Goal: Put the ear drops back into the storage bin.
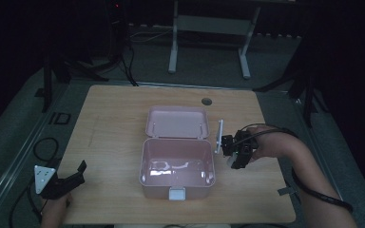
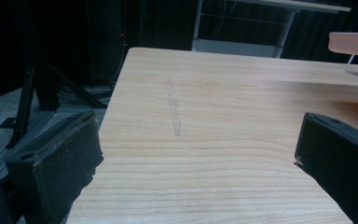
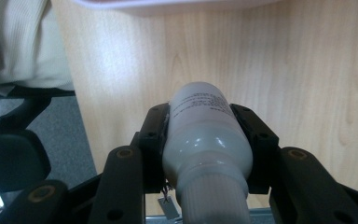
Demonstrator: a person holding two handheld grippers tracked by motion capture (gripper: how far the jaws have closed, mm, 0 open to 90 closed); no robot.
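One pink box (image 1: 177, 171) sits near the middle of the wooden table (image 1: 109, 123), its hinged lid (image 1: 177, 122) thrown open and lying flat toward 12 o'clock; the box interior looks empty, with only light glare on its floor, and a pale latch (image 1: 177, 193) shows on its front wall at 6 o'clock. There is one bottle (image 3: 205, 140), white or pale grey with small print along its side (too small to read), and the right gripper (image 1: 234, 146) has it pinched between its two jaws around the body, the ribbed cap end toward the camera in the right gripper view. In the high view that gripper sits at 3 o'clock from the box, just beside its right wall, held by the person's right hand (image 1: 271, 145). A thin pale strip (image 1: 218, 136) stands between box and gripper; what it is I cannot tell. The left gripper (image 1: 71, 178) rests near the table's 8 o'clock corner, well apart from the box, its jaws spread wide over bare wood with nothing between them.
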